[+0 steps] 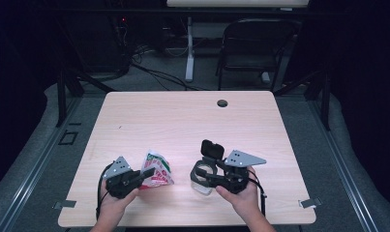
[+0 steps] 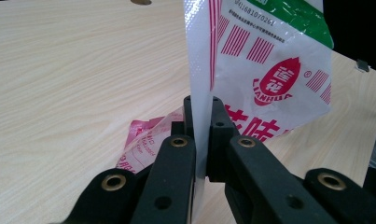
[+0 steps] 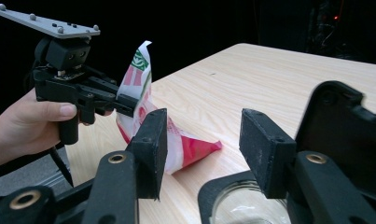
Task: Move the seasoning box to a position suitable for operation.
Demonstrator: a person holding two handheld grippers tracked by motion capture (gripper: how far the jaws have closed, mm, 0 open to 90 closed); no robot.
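Left gripper (image 2: 202,121) was clenched on the side seam of a printed plastic pouch (image 2: 265,65), jaws pinching the thin film flat between them. The pouch (image 1: 156,170) stood upright near the desk's (image 1: 183,121) front edge, left of centre, with its lower end resting on the wood.

Right gripper (image 3: 202,140) was released: jaws stood apart with nothing between the pads. It hung over a clear glass jar (image 1: 202,182) with a black hinged lid (image 1: 212,149) flipped open, near the front edge just right of centre. In the right gripper view the jar's mouth (image 3: 251,205) lay directly beneath the jaws.

Handling judgement:
- The pouch looked light, soft and crinkly; the film will likely buckle and slide if taken on a loose panel. The sealed seam is the stiffer hold, so the present pinch seems sound. A second hold on the opposite top corner would steady it for tipping.
- The jar is rigid, smooth and breakable, probably slippery on the bare glass. The black collar at the rim gives the better purchase; the open lid may swing if knocked.
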